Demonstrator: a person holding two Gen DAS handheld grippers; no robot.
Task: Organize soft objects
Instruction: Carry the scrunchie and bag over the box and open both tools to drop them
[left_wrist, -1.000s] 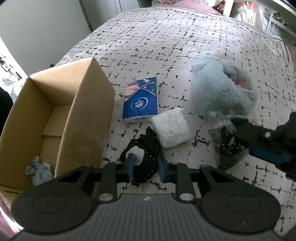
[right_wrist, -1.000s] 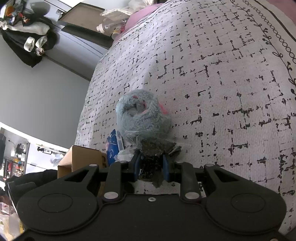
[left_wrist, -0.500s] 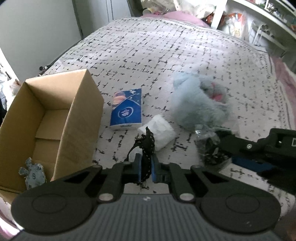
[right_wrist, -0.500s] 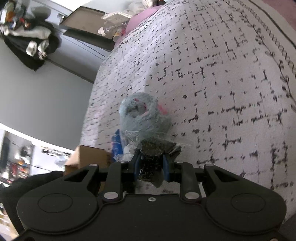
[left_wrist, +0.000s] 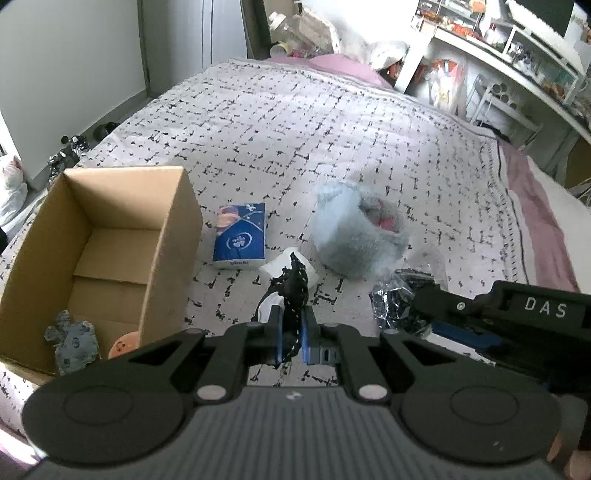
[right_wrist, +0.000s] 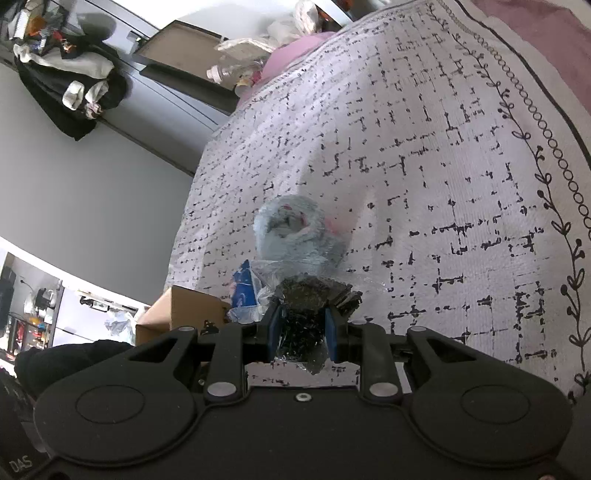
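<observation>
My left gripper is shut on a black cloth item with white stitching and holds it above the bed. My right gripper is shut on a clear plastic bag of dark stuff; the bag also shows in the left wrist view. An open cardboard box stands at the left, with a small grey plush and an orange thing inside. A fluffy light-blue plush lies on the bed; it also shows in the right wrist view.
A blue tissue pack and a white wad lie between the box and the plush. The patterned bedspread stretches far back. Shelves stand at the far right, a grey wall at the left.
My left gripper closed on the black cloth and lifted it off the bed; the view rose and pulled back. My right gripper kept hold of the bag and rose slightly.
</observation>
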